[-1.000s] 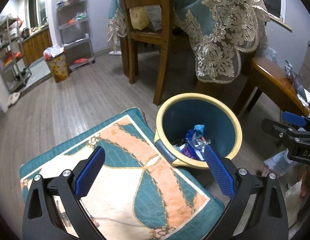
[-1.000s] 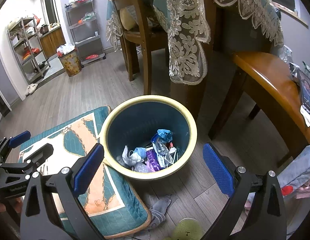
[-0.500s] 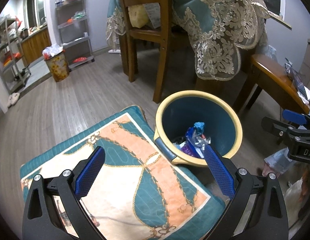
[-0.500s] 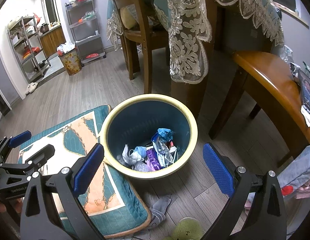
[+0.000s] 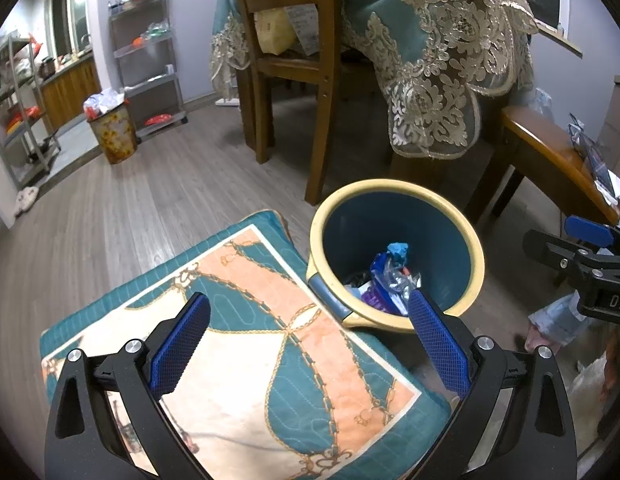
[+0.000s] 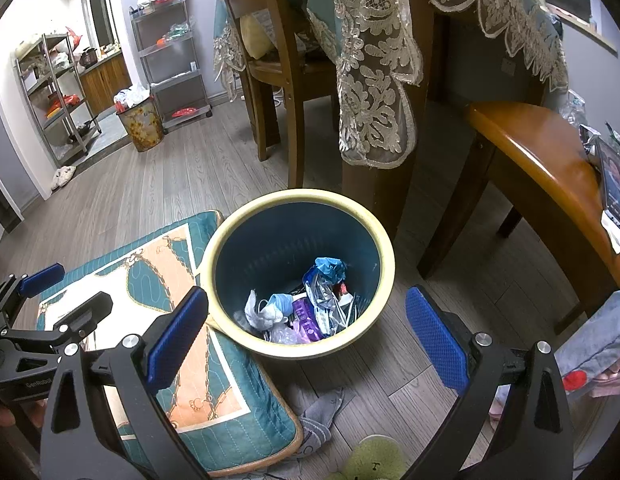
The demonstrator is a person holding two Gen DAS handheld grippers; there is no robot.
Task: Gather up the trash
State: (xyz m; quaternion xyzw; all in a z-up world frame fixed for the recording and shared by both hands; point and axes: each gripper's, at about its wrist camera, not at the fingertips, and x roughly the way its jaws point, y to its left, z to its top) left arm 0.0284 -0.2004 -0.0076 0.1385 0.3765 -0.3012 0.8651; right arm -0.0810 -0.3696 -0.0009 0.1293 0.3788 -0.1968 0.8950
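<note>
A blue trash bin with a cream rim (image 6: 384, 248) stands on the wood floor and shows in the left wrist view (image 5: 476, 256) too. It holds crumpled wrappers and tissues (image 6: 305, 308), also seen from the left (image 5: 386, 280). My right gripper (image 6: 307, 328) is open and empty, above the bin's near side. My left gripper (image 5: 307, 338) is open and empty, over a teal and orange cushion (image 5: 245, 332) to the left of the bin. The cushion's edge touches the bin (image 6: 197, 364).
A grey rag (image 6: 322, 416) and a green object (image 6: 374, 460) lie on the floor in front of the bin. A wooden chair (image 6: 277, 72), a table with a lace cloth (image 6: 374, 80) and a wooden bench (image 6: 550, 168) stand behind. A second bin (image 6: 141, 124) is far left.
Both grippers have hardly moved; the left view has drifted slightly. Both stay open and empty.
</note>
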